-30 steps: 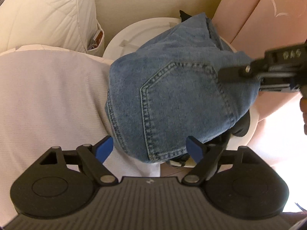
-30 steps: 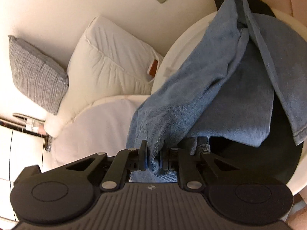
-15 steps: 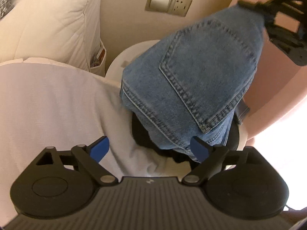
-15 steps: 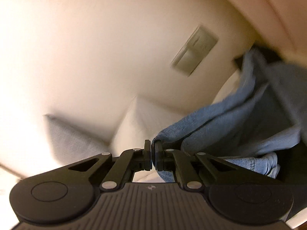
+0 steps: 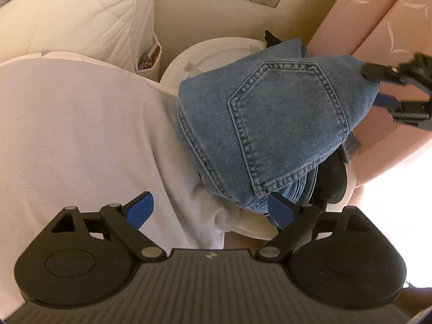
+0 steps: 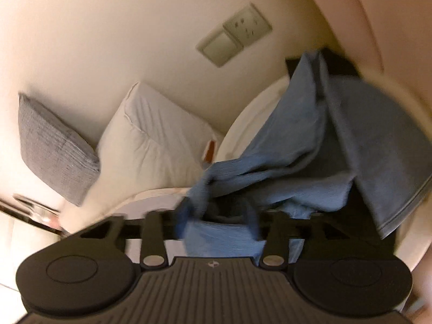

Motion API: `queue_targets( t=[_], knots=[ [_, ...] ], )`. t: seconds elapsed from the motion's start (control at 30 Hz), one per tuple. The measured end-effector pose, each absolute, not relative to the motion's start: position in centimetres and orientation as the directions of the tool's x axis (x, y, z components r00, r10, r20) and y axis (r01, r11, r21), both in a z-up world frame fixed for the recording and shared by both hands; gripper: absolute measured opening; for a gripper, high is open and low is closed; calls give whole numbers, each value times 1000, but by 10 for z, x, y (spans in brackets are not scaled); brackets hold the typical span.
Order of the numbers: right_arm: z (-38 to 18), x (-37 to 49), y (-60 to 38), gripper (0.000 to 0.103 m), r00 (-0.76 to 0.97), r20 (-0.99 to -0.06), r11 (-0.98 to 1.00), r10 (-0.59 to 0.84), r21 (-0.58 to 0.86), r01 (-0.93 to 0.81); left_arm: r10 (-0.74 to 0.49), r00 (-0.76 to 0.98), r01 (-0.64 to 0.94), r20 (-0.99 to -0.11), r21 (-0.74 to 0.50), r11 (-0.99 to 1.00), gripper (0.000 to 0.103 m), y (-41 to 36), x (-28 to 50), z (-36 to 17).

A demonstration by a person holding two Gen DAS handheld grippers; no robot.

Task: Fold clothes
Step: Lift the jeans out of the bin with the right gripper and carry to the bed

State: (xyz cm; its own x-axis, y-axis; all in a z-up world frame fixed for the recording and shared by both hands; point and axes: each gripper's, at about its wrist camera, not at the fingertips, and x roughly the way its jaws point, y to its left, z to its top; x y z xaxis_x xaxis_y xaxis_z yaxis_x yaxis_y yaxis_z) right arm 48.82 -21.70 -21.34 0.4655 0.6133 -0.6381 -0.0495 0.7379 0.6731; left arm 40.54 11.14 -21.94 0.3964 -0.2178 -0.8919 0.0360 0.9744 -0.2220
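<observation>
Right, the bed (image 5: 67, 135) fills my left view, and the jeans (image 5: 270, 124) are draped over the white basket (image 5: 216, 51) beside it. My left gripper (image 5: 210, 210) hangs spread wide, empty, just short of them. My right gripper (image 5: 378, 86) looks parted around the denim edge; motion blur stops me from calling its grip. If that hold is loose, I reckon the jeans slump back into the basket. The dark clothes underneath are mostly covered.

No readable text, label or number anywhere.
</observation>
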Motion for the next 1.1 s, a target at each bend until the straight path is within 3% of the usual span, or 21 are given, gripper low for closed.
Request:
queue_targets(
  t=[0.1,0.27,0.37,0.4,0.6,0.87,1.1],
  knots=[
    [-204,487,-211,75,460,-639,765,616,624,-157,-283,397,7,-873,-305,952,94,113,417,-232],
    [-218,505,-188,74,394,-654,755,646,622,-206,-453,391,-91,-801,-524,847,97,123,442,-277],
    [-232,515,-182,22,359,-669,752,650,635,-179,-516,398,-105,-759,-596,796,89,124,450,-296],
    [-234,516,-184,13,357,-664,743,657,650,-159,-522,410,-87,-748,-601,794,85,123,450,-293],
    [-195,514,-195,11,417,-601,707,682,687,-167,-493,515,14,-701,-568,823,49,117,443,-237],
    [-81,512,-193,11,523,-419,636,742,685,-354,-382,751,104,-539,-475,874,45,119,407,-106],
    [35,474,-166,11,486,-240,520,841,610,-598,-222,906,79,-361,-370,926,44,122,319,9]
  ],
)
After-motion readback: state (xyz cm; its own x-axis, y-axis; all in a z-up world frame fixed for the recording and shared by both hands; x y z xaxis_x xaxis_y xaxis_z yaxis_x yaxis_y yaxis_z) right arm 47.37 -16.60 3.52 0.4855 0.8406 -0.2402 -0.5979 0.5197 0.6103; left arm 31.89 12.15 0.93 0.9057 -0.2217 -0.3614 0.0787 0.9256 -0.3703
